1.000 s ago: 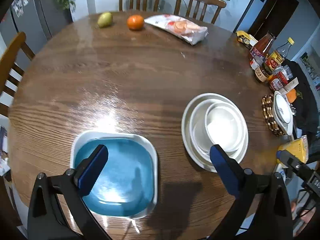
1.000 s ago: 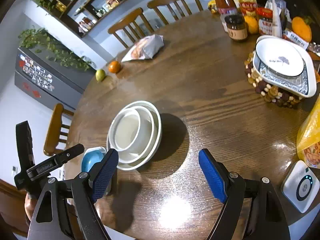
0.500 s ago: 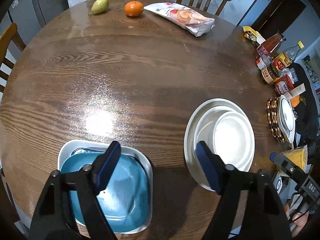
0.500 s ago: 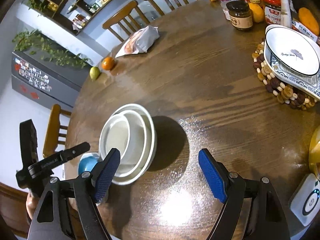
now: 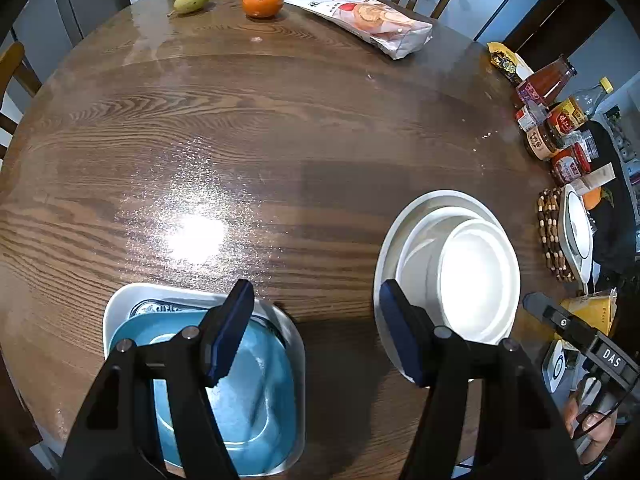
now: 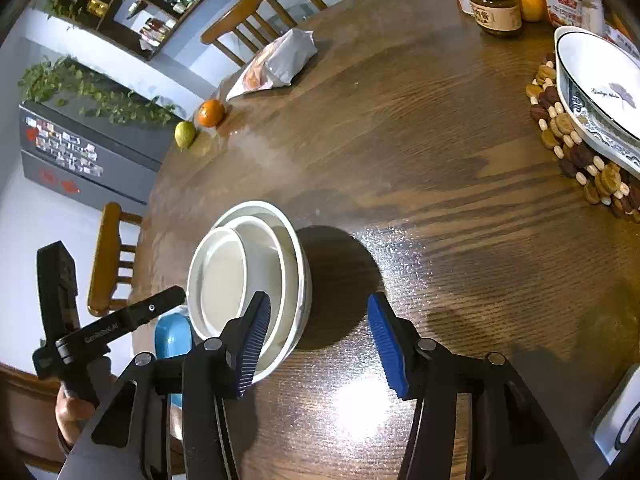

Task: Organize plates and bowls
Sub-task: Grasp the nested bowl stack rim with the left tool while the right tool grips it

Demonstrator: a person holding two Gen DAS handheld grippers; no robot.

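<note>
Both claws have dropped closer, left claw (image 5: 316,332) closing on nothing between blue plate (image 5: 248,392) and white bowl stack (image 5: 460,276), right claw (image 6: 316,344) closing empty astride its rim; I risk tipping the nested bowls on the bench (image 5: 280,140).

Left hand-held gripper (image 5: 316,328), jaws closing on nothing, hangs over worktop (image 5: 280,140) between blue plate (image 5: 248,400) and white bowls (image 5: 472,276), apparently three nested.

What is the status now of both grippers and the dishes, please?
Left gripper closing, nothing between pads, over blue plate's right edge. Right gripper closing, empty, by stacked white bowls. Nothing in the way.
</note>
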